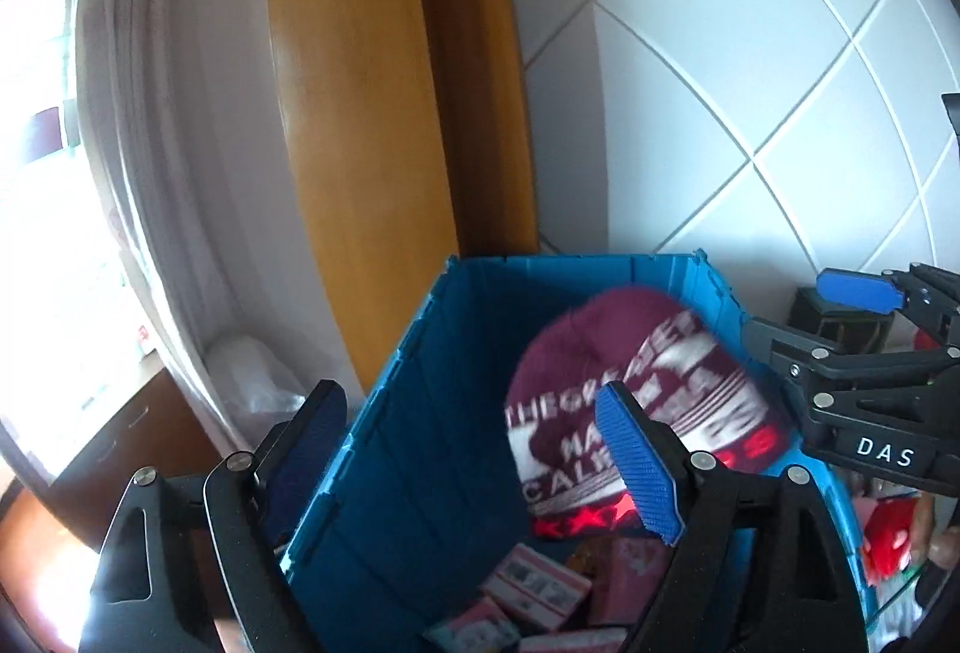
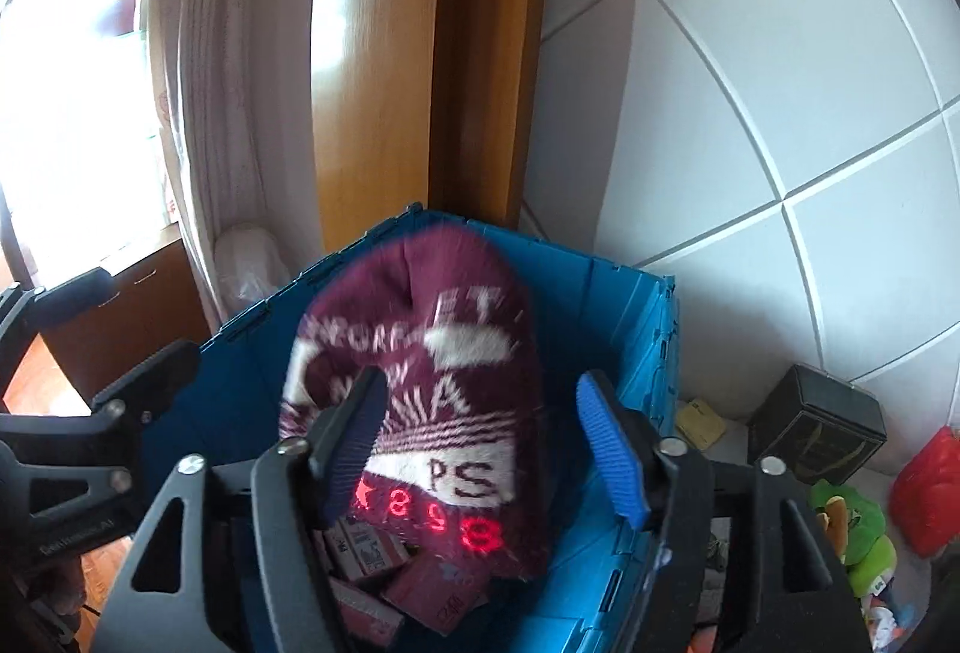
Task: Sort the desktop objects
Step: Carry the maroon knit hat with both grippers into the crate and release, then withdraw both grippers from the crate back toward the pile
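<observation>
While the blue crate [image 2: 624,329] stands against the tiled wall [image 2: 780,83] with a wooden door frame [image 2: 384,53] behind its far corner, both tongs hang over its open top, pointing down and forward into it. Maroon knit hat [image 2: 414,389], lettered in white and red, lies inside the crate toward the far right wall, crown up toward the far rim, brim low over a litter of small pink boxes [image 1: 534,587] on the crate floor; its long axis runs roughly along the line the tongs point. It looks blurred, loose or dropping, I judge. Right tongs [image 2: 486,449] sit directly before the hat, spread wide, blue pads either side of the brim but not pressing it. Left tongs [image 1: 474,467] are spread as well, nothing pinched; the hat lies ahead and right of them, its right pad [image 1: 636,467] across the hat's lettering in view, contact not certain. Right hand is plainly the nearer. Beyond the crate's right wall the desk carries a black box [image 2: 816,419], a green toy [image 2: 852,527] and something red [image 2: 930,485], probably next to sort.
</observation>
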A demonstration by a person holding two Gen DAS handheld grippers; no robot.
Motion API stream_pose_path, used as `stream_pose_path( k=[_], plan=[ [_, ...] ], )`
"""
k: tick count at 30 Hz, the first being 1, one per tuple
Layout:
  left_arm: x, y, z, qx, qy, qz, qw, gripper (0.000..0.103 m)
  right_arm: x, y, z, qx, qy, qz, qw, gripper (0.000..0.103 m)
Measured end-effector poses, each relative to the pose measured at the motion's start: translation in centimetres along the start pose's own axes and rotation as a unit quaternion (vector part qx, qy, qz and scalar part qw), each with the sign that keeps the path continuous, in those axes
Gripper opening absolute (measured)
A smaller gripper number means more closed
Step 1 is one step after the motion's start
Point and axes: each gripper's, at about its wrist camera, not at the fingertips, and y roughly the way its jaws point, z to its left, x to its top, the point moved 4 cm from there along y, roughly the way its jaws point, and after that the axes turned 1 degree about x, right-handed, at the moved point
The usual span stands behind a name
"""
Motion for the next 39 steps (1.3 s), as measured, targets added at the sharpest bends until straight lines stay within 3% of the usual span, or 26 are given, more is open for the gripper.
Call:
stream_pose_path(
  k=[8,16,25,39],
  plan=[
    [-2.4,-3.4,-0.6,-0.017,0.004,-0.031,0.9994,0.086,-1.7,-2.8,0.7,-0.02,-0.003,-0.03,0.999,0.078],
    [-7.0,-9.0,-0.5,-0.006,-0.001,-0.063,0.998,0.087,-5.5,-4.7,1.0,-0.017,0.03,-0.035,0.999,0.078],
    [-11.6,-11.5,0.5,-0.01,-0.014,-0.049,0.9986,0.087,-9.9,-8.1,2.5,-0.03,0.024,-0.053,0.998,0.079],
    [-12.1,-13.7,-1.3,-0.029,-0.002,-0.056,0.998,0.087,-11.9,-11.3,2.0,-0.043,0.038,-0.061,0.996,0.079]
  ],
)
